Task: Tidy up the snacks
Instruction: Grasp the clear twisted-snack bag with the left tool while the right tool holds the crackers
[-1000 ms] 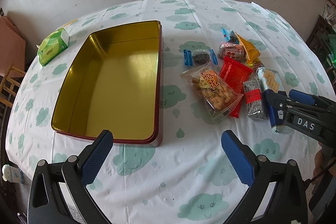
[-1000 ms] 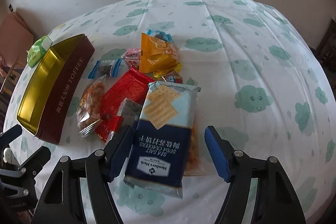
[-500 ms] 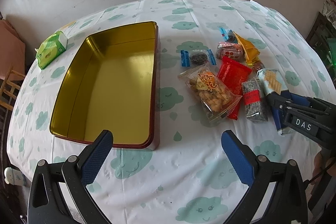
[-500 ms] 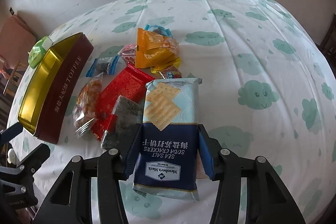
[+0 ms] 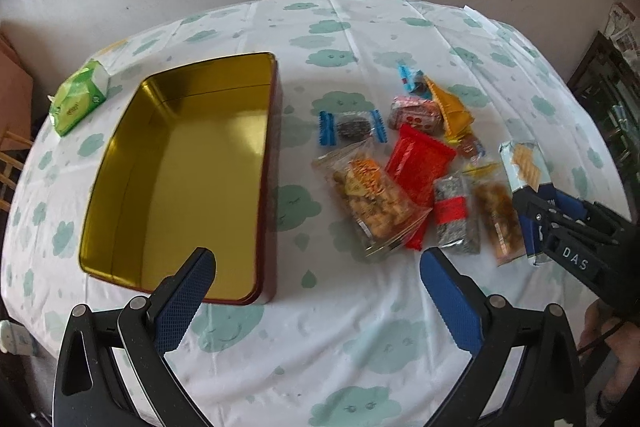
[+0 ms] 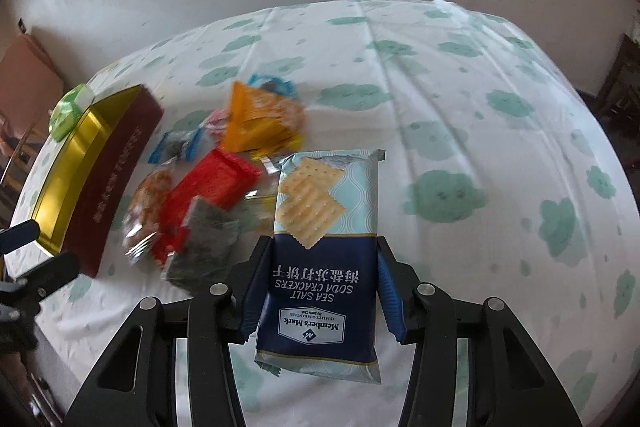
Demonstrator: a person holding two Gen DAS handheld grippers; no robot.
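My right gripper [image 6: 320,287] is shut on a blue and pale soda cracker pack [image 6: 324,227] and holds it lifted above the table; the pack also shows in the left wrist view [image 5: 524,171]. An open gold tin [image 5: 176,171] with dark red sides lies on the left. A pile of snacks lies right of it: a clear bag of fried snacks [image 5: 372,199], a red pack [image 5: 420,163], a grey seaweed pack [image 5: 454,211], an orange pack [image 5: 452,107] and a blue-ended cookie [image 5: 352,127]. My left gripper [image 5: 316,299] is open and empty, near the tin's front corner.
A green tissue pack [image 5: 78,97] lies at the table's left edge behind the tin. The cloud-print tablecloth [image 5: 360,327] covers the round table. A wall with a window stands behind. Dark furniture [image 5: 608,99] stands at the right.
My right gripper closed on the cracker pack and lifted it off the pile. A bag of nuts under it is now uncovered. My left gripper drew back slightly.
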